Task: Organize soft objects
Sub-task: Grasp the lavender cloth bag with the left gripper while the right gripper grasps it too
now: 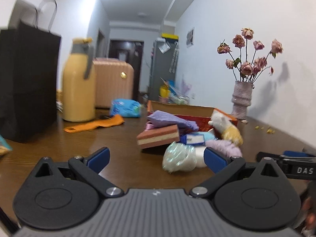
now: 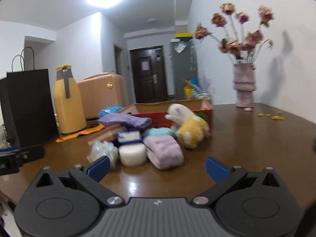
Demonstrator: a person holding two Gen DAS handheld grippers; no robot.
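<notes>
Soft things lie heaped on the table (image 2: 246, 138), just in front of an open red box (image 2: 207, 108): a lilac towel (image 2: 164, 152), a white sponge (image 2: 132, 154), a crinkly mesh ball (image 1: 178, 156), a layered sponge block (image 1: 159, 136), a purple cloth (image 1: 171, 119) and a white-and-yellow plush (image 2: 189, 124) leaning on the box corner. All look light and squashy — they should give under the pads rather than slip, so a grip across the bulk of each piece ought to hold. The mesh ball may spring back, and the plush is probably best taken round its body.

Left gripper (image 1: 156, 158) is spread wide and empty, low over the table; the mesh ball sits just ahead, toward its right finger. Right gripper (image 2: 157, 165) is likewise wide and holds nothing — the towel and white sponge lie straight ahead, near its fingertips but apart from them.

An orange cloth (image 1: 94, 125) lies well apart, beside a yellow flask (image 1: 79, 83).
</notes>
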